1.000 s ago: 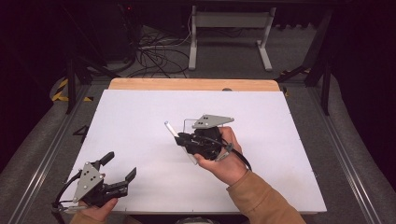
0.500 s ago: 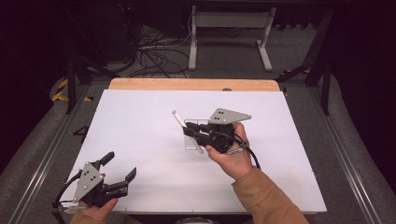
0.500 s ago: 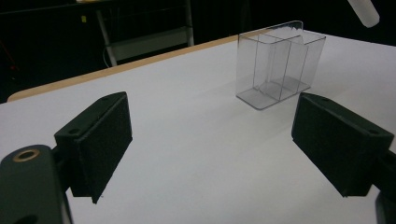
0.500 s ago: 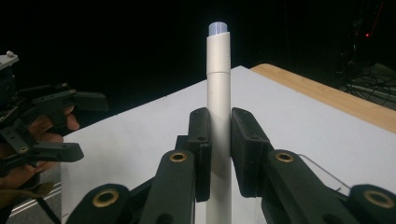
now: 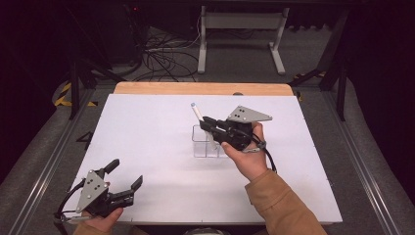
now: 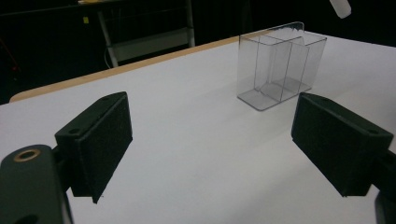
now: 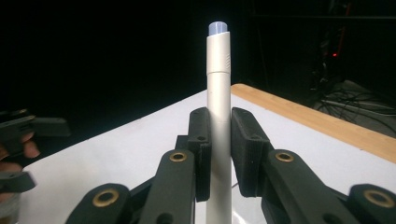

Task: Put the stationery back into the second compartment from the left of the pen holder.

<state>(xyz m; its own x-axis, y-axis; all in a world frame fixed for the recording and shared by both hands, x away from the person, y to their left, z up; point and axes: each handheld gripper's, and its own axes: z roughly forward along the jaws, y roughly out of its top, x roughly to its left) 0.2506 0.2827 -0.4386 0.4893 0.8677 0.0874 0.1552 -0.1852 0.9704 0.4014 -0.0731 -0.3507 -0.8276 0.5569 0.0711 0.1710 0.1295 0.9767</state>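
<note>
While the right gripper (image 5: 205, 120) squeezes a white plastic pen with a blue tip (image 7: 218, 112) just above the clear plastic box (image 5: 205, 142), the left gripper (image 5: 126, 177) waits wide open, well apart from that box.

Right hand-held gripper (image 5: 208, 122) clamped mid-table, left hand-held gripper (image 5: 125, 178) agape near edge.

The left gripper (image 6: 212, 140) is being held low over the white table (image 6: 187, 126), its two black padded jaws standing wide apart with nothing between them. A clear plastic container (image 6: 280, 65), divided into compartments, is being seen upright on the table at one o'clock. A white pen tip (image 6: 341, 7) is being glimpsed above it, at the upper edge.
</note>
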